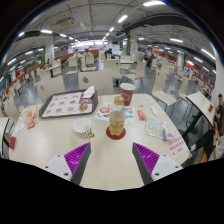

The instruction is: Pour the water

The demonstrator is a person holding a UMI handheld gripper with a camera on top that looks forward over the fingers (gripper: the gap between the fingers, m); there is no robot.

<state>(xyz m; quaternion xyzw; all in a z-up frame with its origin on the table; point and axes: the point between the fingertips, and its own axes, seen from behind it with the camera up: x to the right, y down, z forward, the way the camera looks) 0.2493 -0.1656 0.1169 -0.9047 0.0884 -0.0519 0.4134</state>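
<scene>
One glass of amber liquid stands beyond the tongs, which are spread apart.

Bright, even light falls from rows of ceiling strip lamps, leaving soft shadows on the pale table. Fisheye distortion bends everything outward; distant areas blur.

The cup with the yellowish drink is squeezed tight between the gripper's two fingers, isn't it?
Not quite. In the gripper view the cup with the yellowish drink stands on its red coaster on the table, beyond the fingers, not squeezed between them. The gripper is open and holds nothing.
</scene>
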